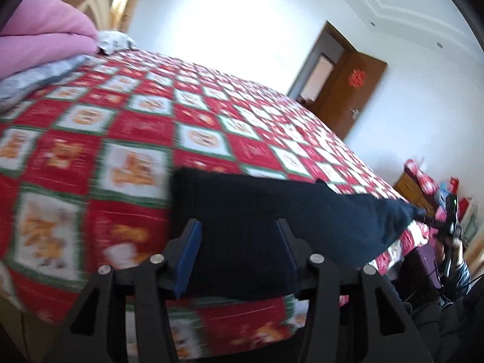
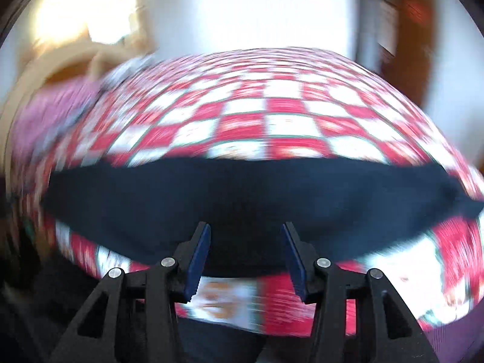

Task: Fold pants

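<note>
Dark navy pants [image 1: 287,211] lie folded in a long strip near the front edge of a bed with a red, white and green checked bedspread [image 1: 136,127]. My left gripper [image 1: 239,230] is open just above the strip's left part, with the dark cloth showing between its blue pads [image 1: 190,257], which do not press on it. In the blurred right wrist view the pants [image 2: 242,190] stretch across the bedspread [image 2: 272,121]. My right gripper [image 2: 246,230] hangs open over their near edge, holding nothing.
A pink blanket [image 1: 45,36] and grey patterned bedding [image 1: 36,75] are piled at the bed's far left by a beige headboard. A brown door [image 1: 348,90] stands open at the far wall. A wooden cabinet [image 1: 411,187] with clutter stands right of the bed.
</note>
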### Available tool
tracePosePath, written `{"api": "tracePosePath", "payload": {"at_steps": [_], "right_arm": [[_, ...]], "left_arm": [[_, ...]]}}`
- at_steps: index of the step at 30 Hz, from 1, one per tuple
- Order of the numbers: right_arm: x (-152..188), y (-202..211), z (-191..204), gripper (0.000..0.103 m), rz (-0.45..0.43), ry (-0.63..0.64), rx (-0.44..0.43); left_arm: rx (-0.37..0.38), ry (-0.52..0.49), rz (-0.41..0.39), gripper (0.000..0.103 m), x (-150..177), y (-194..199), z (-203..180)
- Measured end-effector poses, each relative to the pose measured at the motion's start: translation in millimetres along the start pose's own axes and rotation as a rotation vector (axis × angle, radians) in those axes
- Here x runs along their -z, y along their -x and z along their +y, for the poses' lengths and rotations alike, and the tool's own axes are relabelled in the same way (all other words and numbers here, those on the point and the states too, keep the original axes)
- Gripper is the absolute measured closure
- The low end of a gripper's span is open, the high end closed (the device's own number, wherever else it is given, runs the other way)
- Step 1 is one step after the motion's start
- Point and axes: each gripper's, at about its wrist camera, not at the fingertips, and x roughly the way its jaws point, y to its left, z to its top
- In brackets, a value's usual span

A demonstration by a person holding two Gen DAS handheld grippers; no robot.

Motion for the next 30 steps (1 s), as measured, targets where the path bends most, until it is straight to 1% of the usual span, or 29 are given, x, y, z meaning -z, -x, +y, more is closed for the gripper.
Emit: {"api": "tracePosePath", "payload": {"at_steps": [2, 4, 5, 8, 12, 15, 19, 20, 22, 23, 25, 26, 28, 30], "right_arm": [[1, 17, -51, 0.053, -0.034, -0.193, 0.035], [4, 32, -95, 0.053, -0.071, -0.348, 0.1], [7, 39, -112, 0.053, -0.09, -0.406, 0.117], [12, 49, -150, 0.053, -0.124, -0.544, 0.128], [14, 46, -180, 0.053, -0.141, -0.663, 0.08], [9, 38, -192, 0.053, -0.148, -0.707, 0.059], [0, 27, -205, 0.053, -0.154, -0.738, 0.096], [-2, 26, -212, 0.056, -0.159, -0.752, 0.104], [-8, 23, -218, 0.08, -0.166, -0.757, 0.141], [-14, 21, -220, 0.081, -0.17, -0.744, 0.143], [-28, 21, -217, 0.092, -0.178, -0.7, 0.133], [-33, 21, -214, 0.092, -0.183, -0.678, 0.128], [-57, 29, -202, 0.094, -0.231, -0.6, 0.083], [-75, 38, -193, 0.096, -0.303, -0.535, 0.028]], "left_arm": [[-0.001, -0.019, 0.024, 0.051, 2, -16, -7], [-0.004, -0.022, 0.042, 0.051, 2, -30, -11], [-0.004, -0.015, 0.048, 0.051, 2, -34, -10], [0.004, 0.015, 0.034, 0.051, 3, -38, -7], [0.028, 0.035, 0.025, 0.051, 3, -34, -2], [0.029, 0.025, 0.019, 0.051, 5, -34, -4], [0.038, 0.029, 0.012, 0.051, 6, -36, -3], [0.04, 0.03, 0.011, 0.05, 6, -37, -2], [0.043, 0.032, 0.01, 0.05, 6, -37, -2], [0.044, 0.032, 0.009, 0.05, 5, -37, -1], [0.047, 0.034, 0.008, 0.05, 6, -38, -1], [0.049, 0.036, 0.006, 0.05, 6, -38, -1], [0.053, 0.04, 0.005, 0.05, 7, -38, 0], [0.058, 0.043, 0.002, 0.05, 8, -37, 0]]}}
